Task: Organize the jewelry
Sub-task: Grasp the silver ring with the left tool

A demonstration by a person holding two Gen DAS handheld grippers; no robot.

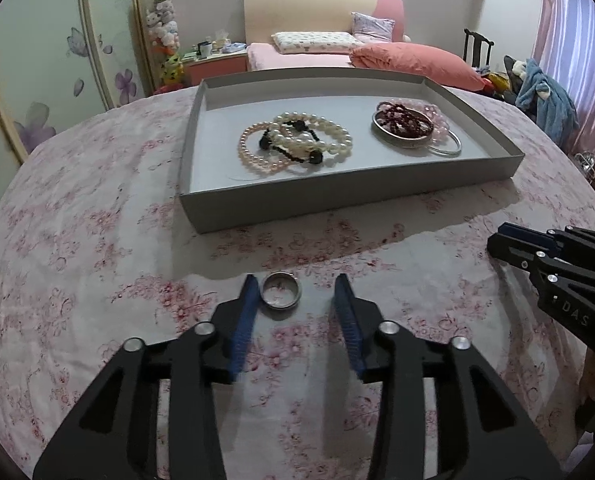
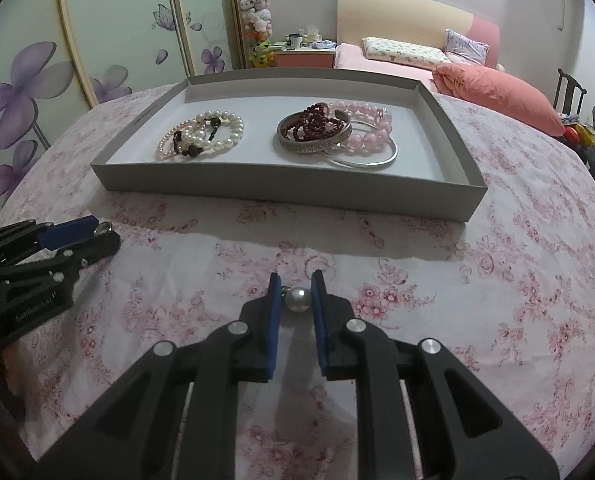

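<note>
Fingers of the left gripper [image 1: 295,290] stood wide around a ring [image 1: 280,290] near the table's front edge; the right gripper [image 2: 296,290] narrowly bracketed a pearl [image 2: 297,300]. Bracelets already filled the tray [image 2: 281,182]; these two remained.

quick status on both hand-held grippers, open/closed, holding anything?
Left hand-held gripper: open, straddling the silver ring on the tablecloth, not gripping.
Right hand-held gripper: open, fingers either side of the pearl bead, not clamped.
</note>
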